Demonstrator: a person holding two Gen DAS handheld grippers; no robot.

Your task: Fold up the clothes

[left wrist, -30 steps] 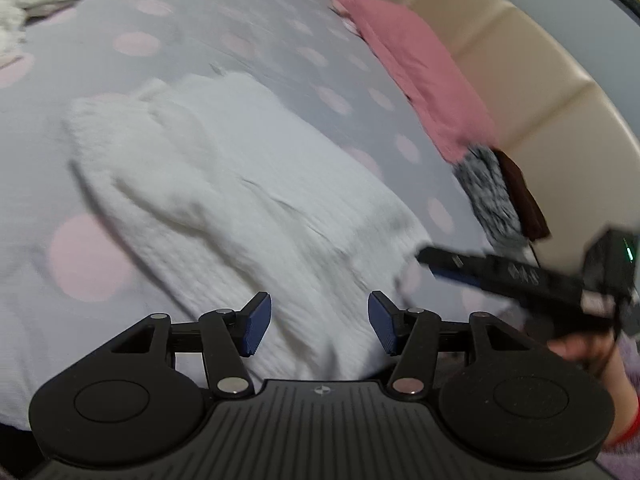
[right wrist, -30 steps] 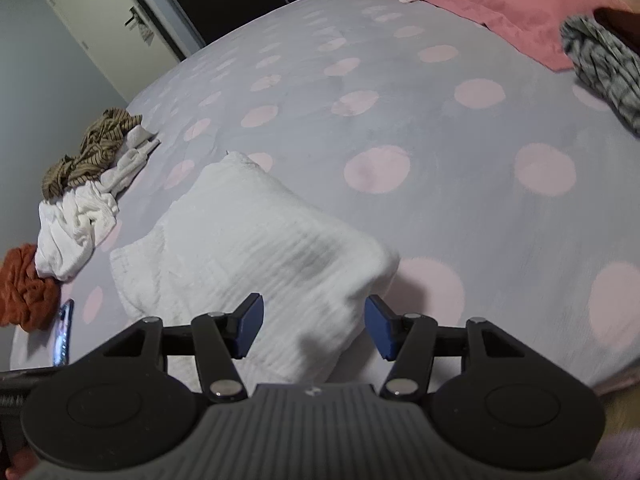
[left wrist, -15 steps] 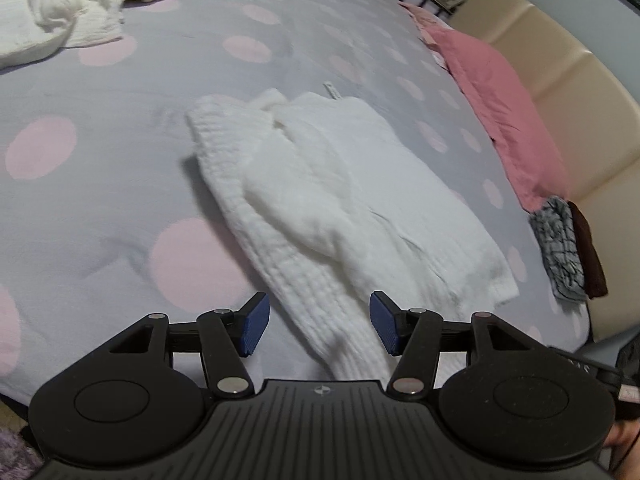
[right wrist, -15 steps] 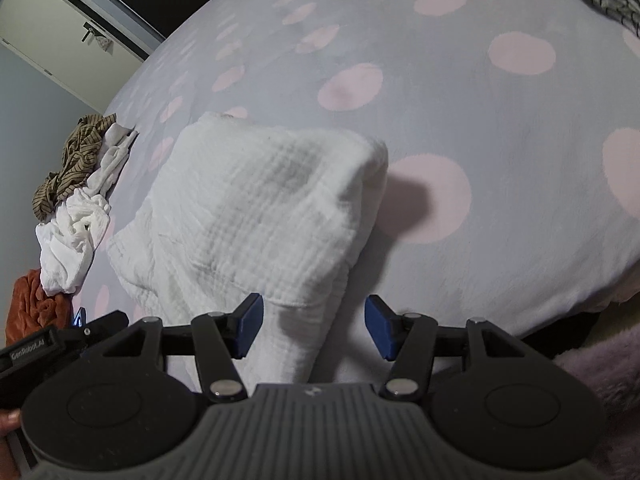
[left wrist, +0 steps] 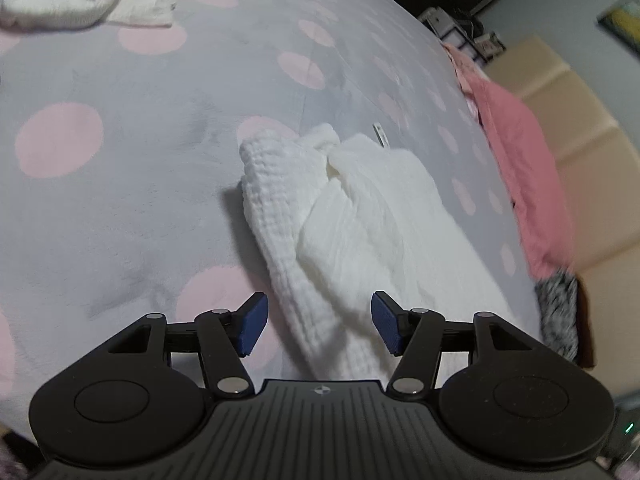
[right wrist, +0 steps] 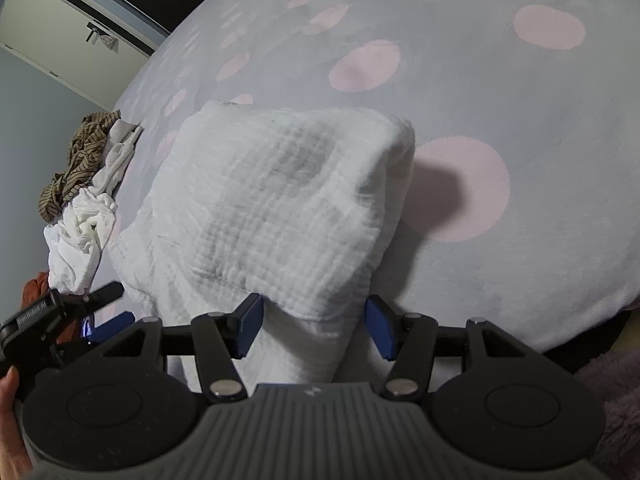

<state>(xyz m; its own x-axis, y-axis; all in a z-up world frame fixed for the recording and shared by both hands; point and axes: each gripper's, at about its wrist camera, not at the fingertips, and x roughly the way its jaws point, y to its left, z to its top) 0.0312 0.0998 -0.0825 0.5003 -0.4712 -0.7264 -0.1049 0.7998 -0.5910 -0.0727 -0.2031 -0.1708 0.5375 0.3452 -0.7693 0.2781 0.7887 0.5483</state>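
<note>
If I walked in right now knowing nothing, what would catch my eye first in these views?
Probably the white waffle-textured garment, lying partly folded in the middle of a grey bedspread with pink dots. Next, the blue-tipped left gripper and right gripper, both open with the near end of the cloth between their fingers. A pink pillow lies along the bed's far edge in the left view, and a heap of crumpled clothes at the right view's left.

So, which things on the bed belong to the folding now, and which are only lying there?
In the job:
- white waffle-weave garment, half folded
- left gripper, open above its near end, jaws just opened further
- right gripper, open around its near edge

Lying about:
- crumpled white clothes
- brown striped garment
- pink pillow
- black-and-white patterned cloth
</note>
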